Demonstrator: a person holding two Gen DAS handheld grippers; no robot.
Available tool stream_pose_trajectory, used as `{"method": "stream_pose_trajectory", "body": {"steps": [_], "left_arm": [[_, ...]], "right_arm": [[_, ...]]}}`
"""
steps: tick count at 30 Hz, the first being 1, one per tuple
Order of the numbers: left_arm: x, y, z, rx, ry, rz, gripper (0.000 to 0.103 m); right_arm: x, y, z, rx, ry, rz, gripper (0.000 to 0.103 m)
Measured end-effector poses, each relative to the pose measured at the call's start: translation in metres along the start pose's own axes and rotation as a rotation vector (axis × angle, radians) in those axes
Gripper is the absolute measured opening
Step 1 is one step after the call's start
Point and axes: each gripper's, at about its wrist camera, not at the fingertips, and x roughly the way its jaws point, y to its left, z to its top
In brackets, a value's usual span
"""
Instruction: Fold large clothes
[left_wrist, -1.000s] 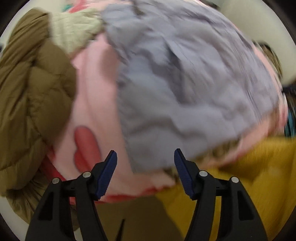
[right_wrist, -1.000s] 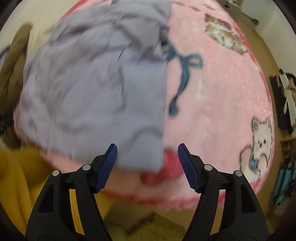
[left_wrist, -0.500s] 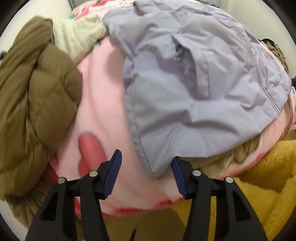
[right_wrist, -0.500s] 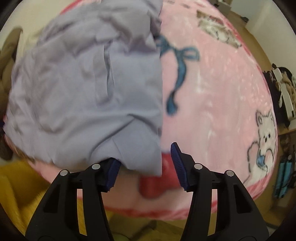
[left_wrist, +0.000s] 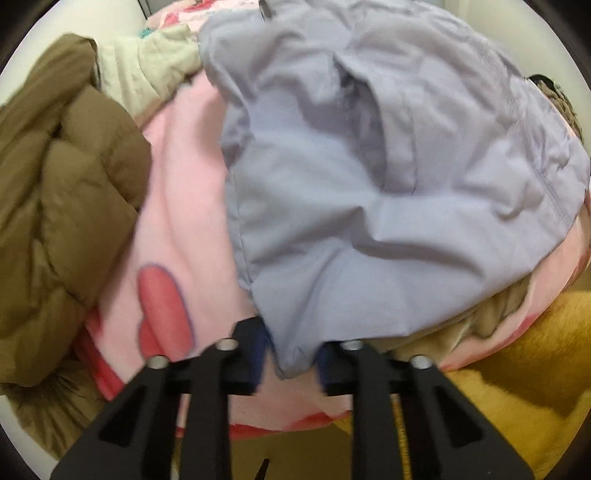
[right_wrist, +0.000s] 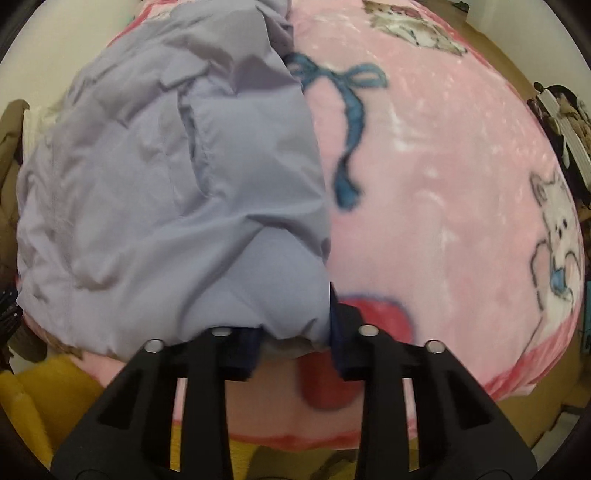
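A lilac padded jacket (left_wrist: 369, 184) lies crumpled on a pink printed blanket (left_wrist: 184, 206). Its near left corner hangs between the blue pads of my left gripper (left_wrist: 291, 354), whose jaws are closing and pinch the fabric. In the right wrist view the jacket (right_wrist: 166, 184) fills the left half. Its near right hem bulges between the pads of my right gripper (right_wrist: 295, 343); those jaws are closing too and press on the cloth. Both grippers point steeply down at the bed's near edge.
An olive puffer coat (left_wrist: 55, 206) and a cream garment (left_wrist: 147, 74) are heaped on the left. A mustard fleece (left_wrist: 517, 369) hangs below the blanket's near edge. The pink blanket (right_wrist: 443, 184) with its cat and blue bow prints spreads to the right, with dark items (right_wrist: 565, 122) beyond.
Both grippers sank onto the jacket's near edge and their jaws went from wide apart to pinching it, the left at the left corner, the right at the right hem.
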Motion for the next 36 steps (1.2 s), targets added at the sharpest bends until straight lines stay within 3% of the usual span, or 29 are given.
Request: {"method": "stream_pose_trajectory", "body": {"steps": [4, 7, 10, 16, 20, 22, 26, 30, 32, 36], "left_arm": [[-0.014, 0.011, 0.017, -0.072, 0.090, -0.066, 0.012], [-0.027, 0.011, 0.022, -0.007, 0.147, -0.089, 0.011], [-0.029, 0.011, 0.017, 0.038, 0.311, -0.109, 0.010], [-0.069, 0.026, 0.013, -0.027, 0.360, -0.183, 0.008], [-0.126, 0.036, 0.042, -0.079, 0.259, -0.233, 0.008], [-0.155, 0.041, 0.061, -0.106, 0.186, -0.240, 0.008], [-0.188, 0.059, 0.110, -0.143, -0.010, -0.156, 0.007], [-0.186, 0.075, 0.152, -0.221, -0.142, -0.057, 0.005], [-0.181, 0.083, 0.176, -0.247, -0.197, -0.041, 0.005], [-0.156, 0.095, 0.212, -0.275, -0.231, 0.034, 0.005]], "right_arm": [[-0.024, 0.006, 0.010, 0.035, -0.014, 0.044, 0.011], [-0.037, 0.016, 0.011, -0.027, 0.008, 0.021, 0.009], [-0.045, 0.022, 0.005, -0.070, 0.061, 0.000, 0.009], [-0.088, 0.036, -0.024, -0.061, 0.135, 0.020, 0.007], [-0.147, 0.056, 0.000, -0.084, 0.049, 0.069, 0.006], [-0.185, 0.067, 0.027, -0.115, -0.052, 0.082, 0.005], [-0.213, 0.075, 0.074, -0.167, -0.187, 0.063, 0.005], [-0.211, 0.072, 0.122, -0.213, -0.293, 0.032, 0.005], [-0.209, 0.065, 0.150, -0.202, -0.345, 0.025, 0.004], [-0.198, 0.058, 0.196, -0.181, -0.414, 0.025, 0.004]]}}
